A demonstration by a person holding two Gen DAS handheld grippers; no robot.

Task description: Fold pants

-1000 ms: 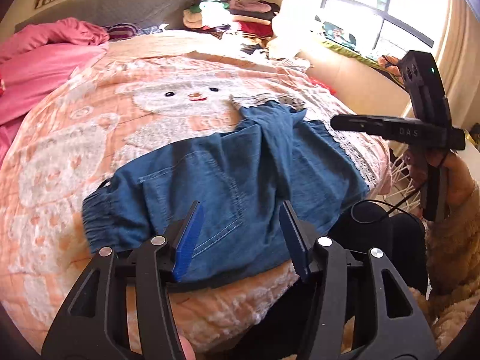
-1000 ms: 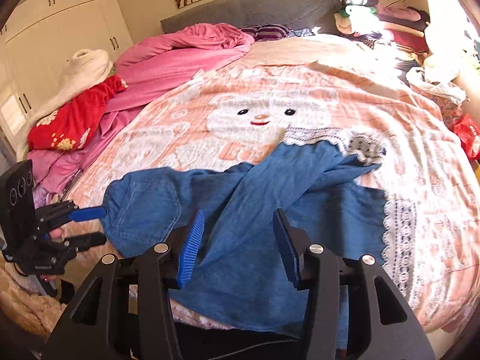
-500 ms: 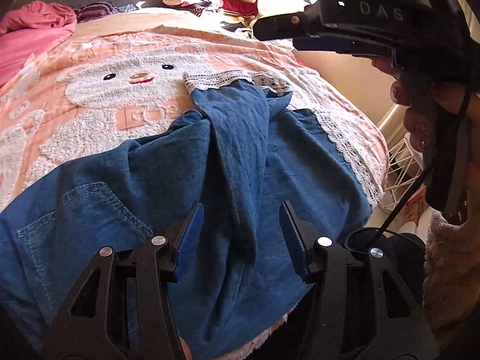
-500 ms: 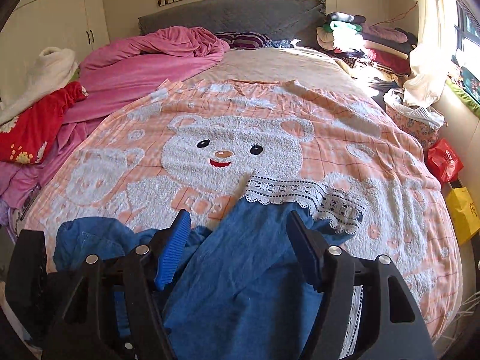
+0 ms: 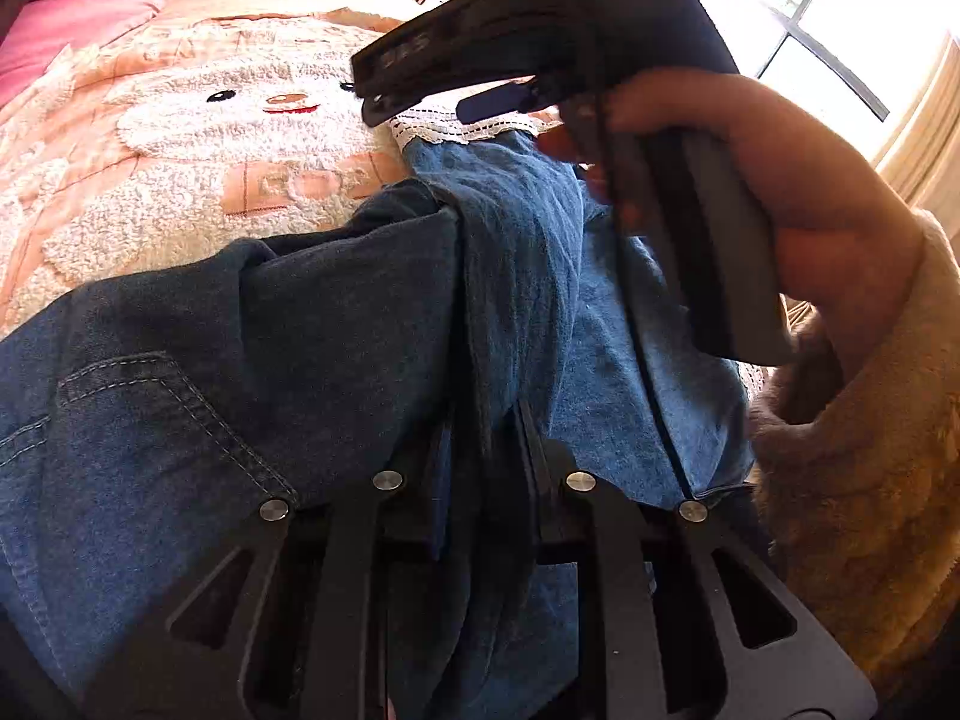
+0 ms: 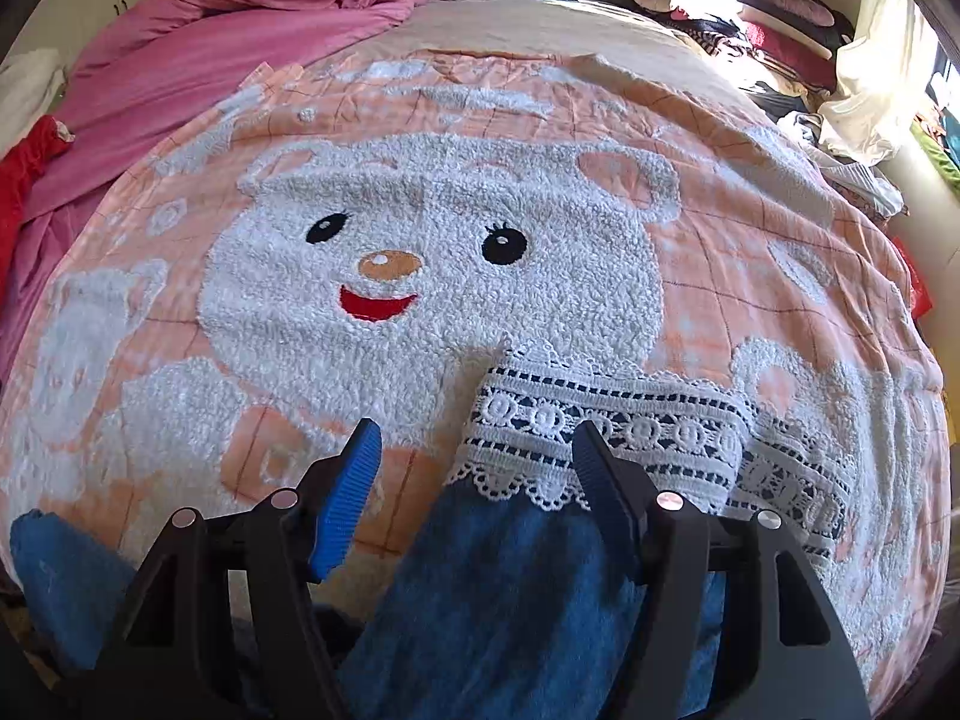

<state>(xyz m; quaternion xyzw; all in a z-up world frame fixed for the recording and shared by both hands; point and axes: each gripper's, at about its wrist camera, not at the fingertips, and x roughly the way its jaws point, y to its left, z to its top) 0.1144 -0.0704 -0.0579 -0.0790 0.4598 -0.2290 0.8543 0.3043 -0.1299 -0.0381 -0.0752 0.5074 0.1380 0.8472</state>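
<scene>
Blue denim pants (image 5: 336,324) with white lace cuffs (image 6: 606,426) lie rumpled on the bear blanket. One leg runs as a raised fold toward the far cuff (image 5: 462,126). My left gripper (image 5: 483,426) is shut on this fold of denim near the pants' near edge; its fingertips are buried in the cloth. My right gripper (image 6: 477,468) is open and hovers just above the lace cuff, its blue pads (image 6: 351,492) to either side of the leg. The right gripper also shows in the left wrist view (image 5: 528,60), held in a hand over the cuff.
The peach bear blanket (image 6: 432,228) covers the bed. A pink duvet (image 6: 228,18) lies at the far left. Piles of clothes (image 6: 732,6) sit at the head, right side. A window (image 5: 840,6) is to the right.
My left gripper moved forward onto the pants and shut on the raised leg fold. My right gripper moved forward along the leg to the lace cuff and stayed open.
</scene>
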